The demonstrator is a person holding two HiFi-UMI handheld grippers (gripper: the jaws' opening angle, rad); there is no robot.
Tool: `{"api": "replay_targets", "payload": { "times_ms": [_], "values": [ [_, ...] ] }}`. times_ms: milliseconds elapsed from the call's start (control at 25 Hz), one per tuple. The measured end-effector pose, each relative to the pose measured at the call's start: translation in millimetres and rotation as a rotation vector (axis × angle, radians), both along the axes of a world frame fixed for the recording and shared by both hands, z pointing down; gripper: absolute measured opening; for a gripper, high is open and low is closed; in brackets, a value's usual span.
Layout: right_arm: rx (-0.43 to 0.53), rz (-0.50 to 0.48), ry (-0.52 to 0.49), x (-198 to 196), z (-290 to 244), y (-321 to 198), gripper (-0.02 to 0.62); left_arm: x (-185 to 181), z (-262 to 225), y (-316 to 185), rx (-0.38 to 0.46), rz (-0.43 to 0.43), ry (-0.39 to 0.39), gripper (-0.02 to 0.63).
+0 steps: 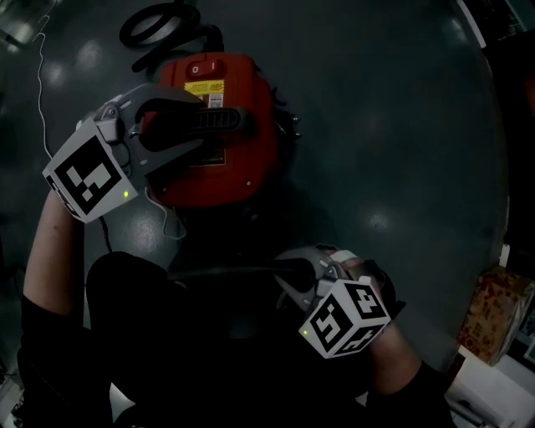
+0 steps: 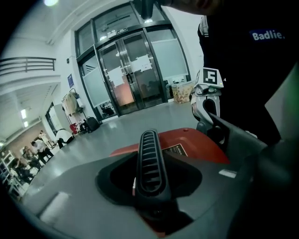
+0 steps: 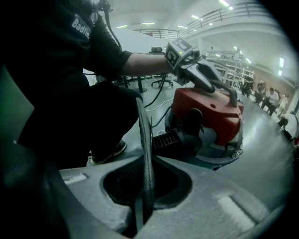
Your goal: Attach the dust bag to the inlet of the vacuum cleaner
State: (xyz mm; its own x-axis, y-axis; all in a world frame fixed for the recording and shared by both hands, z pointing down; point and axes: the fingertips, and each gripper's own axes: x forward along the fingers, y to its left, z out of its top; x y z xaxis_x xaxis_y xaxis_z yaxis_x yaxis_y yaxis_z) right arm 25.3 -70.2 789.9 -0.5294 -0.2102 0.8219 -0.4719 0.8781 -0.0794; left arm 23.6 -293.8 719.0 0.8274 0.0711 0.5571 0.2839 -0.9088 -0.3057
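The red vacuum cleaner [image 1: 238, 88] stands on the dark floor with its black ribbed handle [image 1: 219, 123] on top. My left gripper [image 1: 196, 125] reaches in from the left, shut on that handle [image 2: 150, 163], which runs up between the jaws. At the vacuum's side are a round black port [image 3: 194, 122] and a short ribbed black tube [image 3: 166, 138]. Lower right, over the person's lap, my right gripper [image 1: 288, 274] is shut on the dust bag [image 3: 145, 154], seen edge-on as a thin dark strip [image 1: 226, 271] stretching left. The bag is apart from the vacuum.
A coiled black hose [image 1: 159, 25] lies beyond the vacuum. A white cable [image 1: 42, 79] trails at the left. A cardboard box [image 1: 500, 313] sits at the right edge. The person crouches close behind the vacuum. Glass doors [image 2: 133, 79] and distant people [image 2: 35, 149] stand across the open floor.
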Motion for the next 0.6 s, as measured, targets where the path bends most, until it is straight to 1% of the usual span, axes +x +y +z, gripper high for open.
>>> {"api": "replay_targets", "payload": {
  "times_ms": [120,240,360,440,600],
  "values": [
    [0.018,0.013,0.010,2,-5,-6,0.025,0,0,-1,-0.015,-0.010,0.013,0.141],
    [0.040,-0.010,0.044,1,-5,-10,0.025,1,0,-1,-0.036,-0.023,0.026,0.140],
    [0.051,-0.035,0.074,0,-6,-13,0.025,1,0,-1,-0.026,-0.033,0.031,0.133],
    [0.045,-0.042,0.072,1,-5,-13,0.026,1,0,-2,-0.022,-0.049,0.034,0.130],
    [0.011,-0.028,0.037,9,-2,-13,0.026,1,2,-2,-0.017,-0.070,0.036,0.129]
  ]
}}
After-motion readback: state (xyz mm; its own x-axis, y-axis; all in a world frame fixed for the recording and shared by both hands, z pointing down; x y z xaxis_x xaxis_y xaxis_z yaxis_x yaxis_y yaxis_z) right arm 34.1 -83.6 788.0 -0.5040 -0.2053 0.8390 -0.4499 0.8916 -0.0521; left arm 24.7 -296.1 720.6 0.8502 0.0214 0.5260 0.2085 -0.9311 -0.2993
